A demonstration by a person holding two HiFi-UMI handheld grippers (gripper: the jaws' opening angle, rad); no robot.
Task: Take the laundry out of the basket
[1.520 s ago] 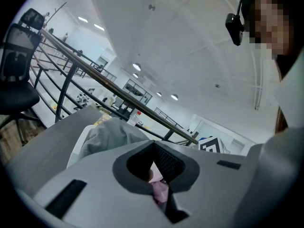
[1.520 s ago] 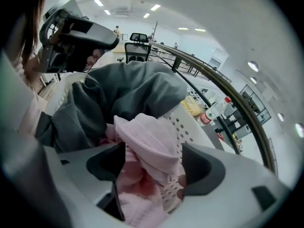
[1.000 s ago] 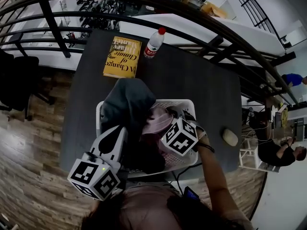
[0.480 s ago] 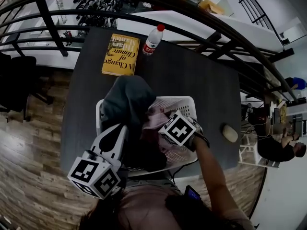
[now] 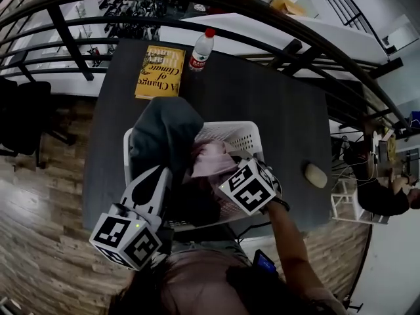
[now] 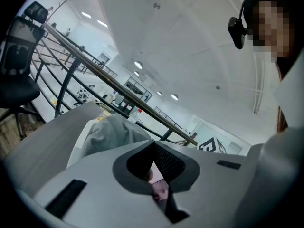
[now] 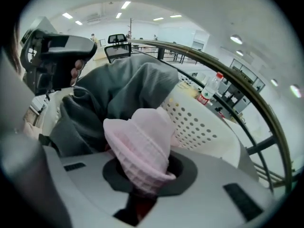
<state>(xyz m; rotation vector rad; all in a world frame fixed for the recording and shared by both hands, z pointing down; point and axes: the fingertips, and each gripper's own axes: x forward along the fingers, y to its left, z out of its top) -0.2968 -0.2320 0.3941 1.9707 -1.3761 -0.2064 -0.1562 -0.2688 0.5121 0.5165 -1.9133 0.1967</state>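
Table [image 5: 275, 110]: dark top that carries everything below. A wooden floor [image 5: 46, 235] lies at its 9 o'clock side.
Railing [image 5: 262, 41]: black bars curving past the table's 12 o'clock edge.
Basket [image 5: 244, 134]: white with perforated walls, at the table's 6 o'clock edge just in front of the person. The laundry is in it.
Grey garment [image 5: 161, 131]: the biggest piece of laundry, heaped high at the basket's 10 o'clock corner and spilling over the rim there.
Dark clothing [image 5: 197, 205]: low in the basket toward 6 o'clock.
Pink cloth [image 5: 211, 159]: ribbed, near the basket's middle, touching the grey garment at its 9 o'clock side, with one end drawn toward 4 o'clock.
Left gripper [image 5: 163, 173]: at the basket's 8 o'clock rim, tips pointing toward 12. The jaws meet at the tips, and I cannot tell whether any fabric is caught there.
Right gripper [image 7: 145, 160]: at the basket's 4 o'clock side, pointing steeply down. Its jaws have just been closing and now pinch a fold of the pink cloth, which bulges above them.
Book [image 5: 159, 72]: yellow cover, lying flat at 11 o'clock from the basket.
Bottle [image 5: 200, 50]: clear with a red cap, at 12 o'clock, just beside the book.
Beige oval object [image 5: 315, 174]: at 3 o'clock from the basket, apart from it.
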